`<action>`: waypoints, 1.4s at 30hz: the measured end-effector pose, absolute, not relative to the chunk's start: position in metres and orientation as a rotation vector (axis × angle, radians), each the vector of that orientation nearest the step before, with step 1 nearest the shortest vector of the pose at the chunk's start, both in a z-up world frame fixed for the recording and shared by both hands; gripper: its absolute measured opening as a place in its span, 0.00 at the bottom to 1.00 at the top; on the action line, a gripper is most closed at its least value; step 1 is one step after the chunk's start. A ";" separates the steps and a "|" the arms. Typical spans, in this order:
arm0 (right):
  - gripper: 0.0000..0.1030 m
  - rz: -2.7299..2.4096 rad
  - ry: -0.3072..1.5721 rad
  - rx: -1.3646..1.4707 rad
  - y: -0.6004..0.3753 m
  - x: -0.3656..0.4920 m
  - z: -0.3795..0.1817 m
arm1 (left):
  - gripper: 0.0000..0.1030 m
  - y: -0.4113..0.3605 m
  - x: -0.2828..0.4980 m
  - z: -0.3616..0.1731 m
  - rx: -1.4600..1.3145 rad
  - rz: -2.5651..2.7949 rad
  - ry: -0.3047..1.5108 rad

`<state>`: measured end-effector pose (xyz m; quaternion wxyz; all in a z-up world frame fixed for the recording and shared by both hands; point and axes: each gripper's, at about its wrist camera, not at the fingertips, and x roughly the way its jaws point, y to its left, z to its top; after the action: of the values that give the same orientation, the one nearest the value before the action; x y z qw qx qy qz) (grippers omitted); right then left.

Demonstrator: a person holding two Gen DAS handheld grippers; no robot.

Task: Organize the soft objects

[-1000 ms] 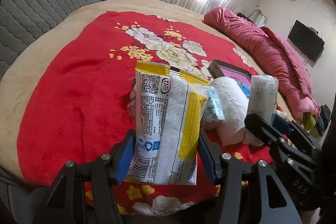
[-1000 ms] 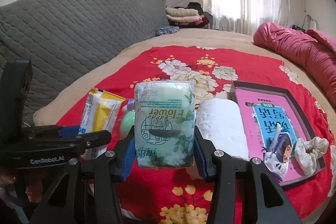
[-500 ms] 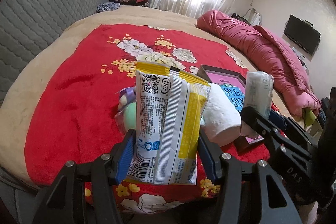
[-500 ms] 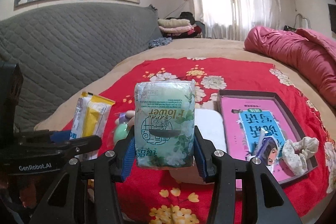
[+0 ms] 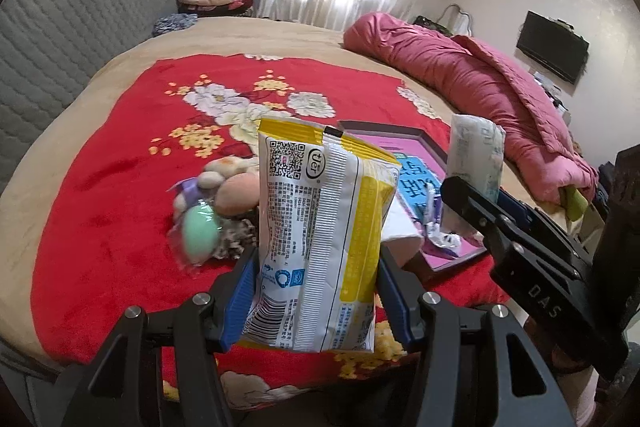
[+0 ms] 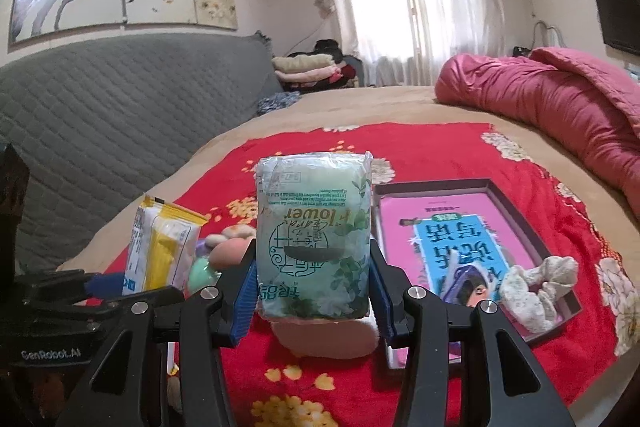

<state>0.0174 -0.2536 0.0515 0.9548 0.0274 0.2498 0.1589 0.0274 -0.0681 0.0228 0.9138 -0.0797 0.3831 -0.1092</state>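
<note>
My left gripper (image 5: 316, 291) is shut on a yellow and white wipes packet (image 5: 320, 227), held upright above the near edge of the red flowered blanket (image 5: 112, 187). My right gripper (image 6: 312, 291) is shut on a green tissue pack (image 6: 314, 239), also upright; the tissue pack (image 5: 476, 155) shows at the right of the left wrist view. On the blanket lie a plush toy pile with a mint green egg (image 5: 200, 227) and a white rolled towel (image 6: 328, 339), partly hidden behind the packs. A cream scrunchie (image 6: 536, 283) lies in the dark tray (image 6: 568, 291).
The tray holds a pink and blue book (image 6: 448, 239). A rolled pink quilt (image 5: 480, 79) lies along the bed's right side. A grey quilted headboard (image 6: 100, 115) stands at the left. Folded clothes (image 6: 308, 67) are stacked by the curtained window.
Both grippers have lifted and drawn back from the bed with their packs still held. The toys, towel and tray now show lower and farther off.
</note>
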 end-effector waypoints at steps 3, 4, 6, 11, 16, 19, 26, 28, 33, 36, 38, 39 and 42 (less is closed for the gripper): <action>0.49 0.304 0.483 0.061 -0.261 0.015 0.055 | 0.55 -0.074 0.028 0.024 -0.162 -0.239 0.789; 0.49 0.296 0.474 0.055 -0.263 0.014 0.057 | 0.55 -0.077 0.029 0.025 -0.159 -0.242 0.787; 0.49 0.288 0.463 0.051 -0.265 0.012 0.058 | 0.55 -0.081 0.031 0.027 -0.155 -0.250 0.787; 0.49 0.257 0.470 0.073 -0.275 0.014 0.058 | 0.55 -0.091 0.039 0.031 -0.159 -0.264 0.780; 0.49 0.200 0.468 0.086 -0.290 0.017 0.057 | 0.55 -0.108 0.046 0.032 -0.149 -0.289 0.779; 0.49 0.169 0.475 0.110 -0.304 0.021 0.054 | 0.55 -0.118 0.052 0.032 -0.141 -0.305 0.782; 0.49 0.063 0.494 0.155 -0.341 0.030 0.043 | 0.55 -0.142 0.066 0.036 -0.130 -0.348 0.782; 0.49 0.030 0.486 0.147 -0.349 0.031 0.042 | 0.55 -0.149 0.069 0.035 -0.128 -0.358 0.784; 0.49 -0.035 0.478 0.149 -0.371 0.036 0.037 | 0.55 -0.168 0.077 0.030 -0.114 -0.393 0.802; 0.49 -0.072 0.485 0.155 -0.383 0.039 0.033 | 0.55 -0.179 0.081 0.025 -0.098 -0.412 0.811; 0.49 -0.091 0.495 0.168 -0.392 0.042 0.029 | 0.55 -0.185 0.083 0.022 -0.090 -0.420 0.819; 0.49 -0.100 0.499 0.173 -0.395 0.043 0.027 | 0.55 -0.190 0.085 0.019 -0.080 -0.424 0.826; 0.49 -0.116 0.506 0.179 -0.401 0.044 0.023 | 0.55 -0.201 0.092 0.011 -0.063 -0.430 0.845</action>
<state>0.0443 -0.4014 0.0228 0.9626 0.0883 0.2498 -0.0570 0.0917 -0.2015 0.0109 0.8891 -0.0304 0.4070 -0.2072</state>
